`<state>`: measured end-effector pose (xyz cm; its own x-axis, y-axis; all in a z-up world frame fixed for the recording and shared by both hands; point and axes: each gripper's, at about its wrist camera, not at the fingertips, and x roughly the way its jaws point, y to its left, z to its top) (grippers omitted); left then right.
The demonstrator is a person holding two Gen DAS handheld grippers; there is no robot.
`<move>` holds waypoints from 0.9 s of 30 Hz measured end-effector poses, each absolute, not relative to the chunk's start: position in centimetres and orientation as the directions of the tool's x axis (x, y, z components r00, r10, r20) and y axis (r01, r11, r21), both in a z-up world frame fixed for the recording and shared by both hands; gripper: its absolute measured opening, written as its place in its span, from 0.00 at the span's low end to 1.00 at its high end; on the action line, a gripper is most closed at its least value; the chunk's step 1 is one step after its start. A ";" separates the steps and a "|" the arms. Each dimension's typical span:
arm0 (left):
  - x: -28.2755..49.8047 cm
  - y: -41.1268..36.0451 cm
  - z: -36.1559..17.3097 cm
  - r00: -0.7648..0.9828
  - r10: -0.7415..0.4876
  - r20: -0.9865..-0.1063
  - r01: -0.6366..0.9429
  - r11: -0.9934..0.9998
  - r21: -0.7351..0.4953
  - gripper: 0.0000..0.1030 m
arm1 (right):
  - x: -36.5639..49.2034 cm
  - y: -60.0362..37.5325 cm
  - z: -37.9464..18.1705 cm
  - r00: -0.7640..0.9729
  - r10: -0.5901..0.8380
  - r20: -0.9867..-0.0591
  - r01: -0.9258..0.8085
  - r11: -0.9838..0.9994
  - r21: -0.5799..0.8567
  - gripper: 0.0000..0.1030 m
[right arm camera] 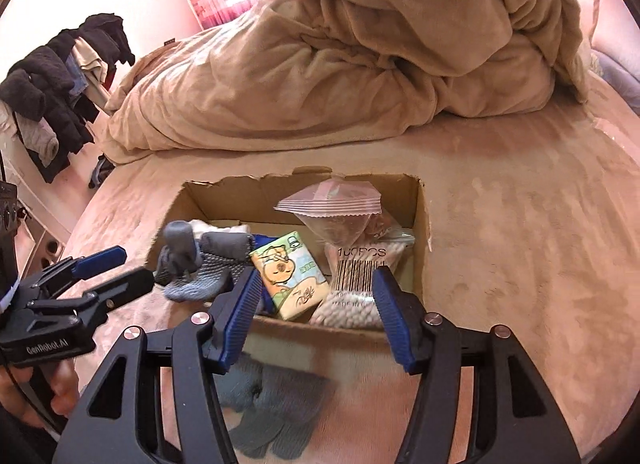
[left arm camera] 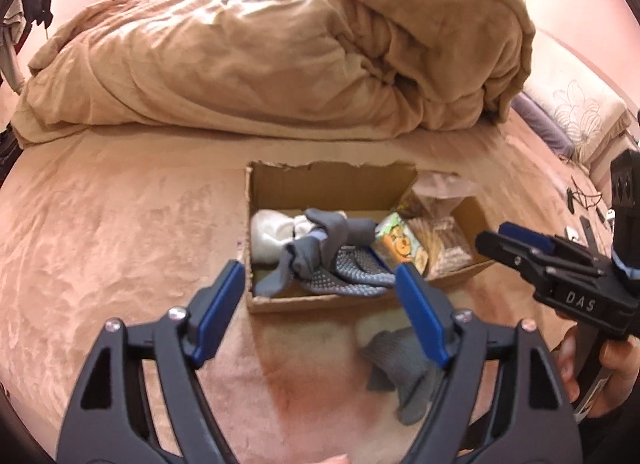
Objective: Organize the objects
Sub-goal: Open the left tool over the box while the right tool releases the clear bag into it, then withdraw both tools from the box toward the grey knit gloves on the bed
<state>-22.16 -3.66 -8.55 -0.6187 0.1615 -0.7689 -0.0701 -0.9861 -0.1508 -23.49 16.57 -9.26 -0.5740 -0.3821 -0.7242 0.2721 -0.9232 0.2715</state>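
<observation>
1. A torn-edged cardboard box [right arm camera: 420, 224] sits on the bed [left arm camera: 120, 224], toward the near edge, with a heaped tan blanket [left arm camera: 280, 44] behind it.
2. In the box's left half lie grey socks [left arm camera: 320, 248], some with dotted soles, and a white sock [left arm camera: 268, 236] against the left wall.
3. In the right half stand a cartoon tissue pack [right arm camera: 290, 280], a bag of cotton swabs [right arm camera: 356, 276] with a barcode, and a clear zip bag [right arm camera: 332, 204] upright behind them.
4. A grey glove [right arm camera: 272, 408] lies on the bed outside the box, just beside its near wall.
5. The left gripper [left arm camera: 320, 312] hovers over the box's near-left corner, its blue pads [left arm camera: 218, 312] spread wide, nothing between them.
6. The right gripper [right arm camera: 316, 316] hangs over the near wall by the tissue pack, jaws apart and gripping nothing.
7. Each gripper shows in the other's view, held by a hand [left arm camera: 600, 368]; neither touches the box.
8. Dark clothes [right arm camera: 60, 84] hang beyond the bed's far-left corner.
</observation>
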 end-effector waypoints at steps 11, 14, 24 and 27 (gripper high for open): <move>-16.2 -4.2 -3.4 -0.705 0.150 -0.693 -0.053 -0.986 -0.159 0.78 | -18.4 17.1 -5.2 -0.625 -0.378 -0.683 0.272 -0.926 0.263 0.59; -14.3 -4.6 -2.1 -0.723 0.159 -0.672 -0.052 -0.983 -0.177 0.81 | -16.8 17.3 -4.4 -0.631 -0.383 -0.675 0.278 -0.924 0.264 0.59; -9.9 -5.1 -0.8 -0.748 0.165 -0.643 -0.043 -0.979 -0.201 0.85 | -12.7 17.6 -3.2 -0.645 -0.382 -0.662 0.282 -0.924 0.258 0.60; -8.8 -5.0 -1.7 -0.743 0.188 -0.642 -0.048 -0.972 -0.229 0.89 | -11.7 17.6 -3.5 -0.648 -0.378 -0.661 0.283 -0.925 0.252 0.60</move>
<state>-8.83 -5.04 -1.68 -0.7433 0.1884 -0.6419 -0.0482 -0.9721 -0.2295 -11.71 17.62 -3.52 -0.6481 -0.3785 -0.6608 0.2832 -0.9253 0.2523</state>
